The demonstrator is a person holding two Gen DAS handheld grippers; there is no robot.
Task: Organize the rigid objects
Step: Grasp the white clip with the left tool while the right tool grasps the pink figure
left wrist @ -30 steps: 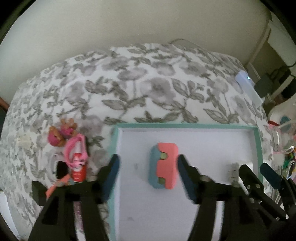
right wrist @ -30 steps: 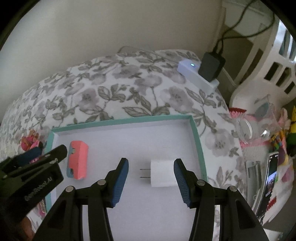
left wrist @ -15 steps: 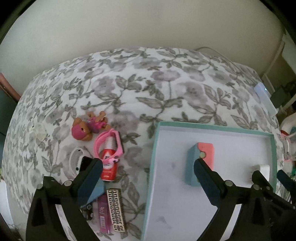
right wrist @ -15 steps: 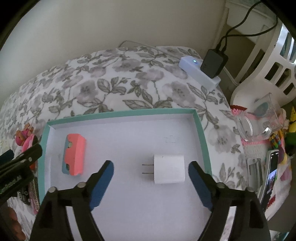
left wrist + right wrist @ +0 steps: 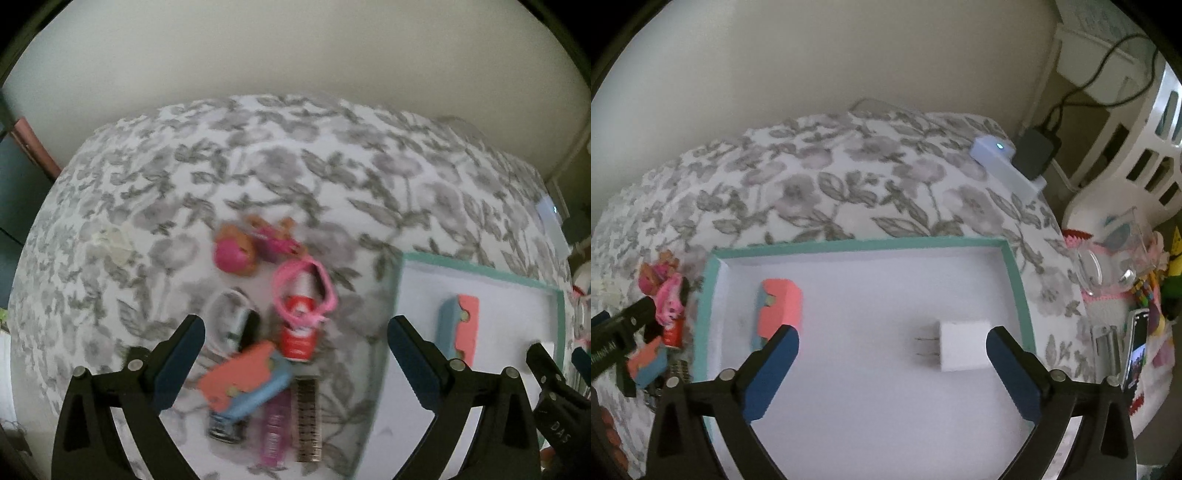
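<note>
One white charger, prongs pointing left

Toy car, charger in tray

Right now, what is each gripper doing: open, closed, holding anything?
Left gripper: open, holding nothing.
Right gripper: open, holding nothing.

Plain beige wall behind. Surface covered by a grey floral cloth. White slotted furniture at right; dim, soft light.
</note>
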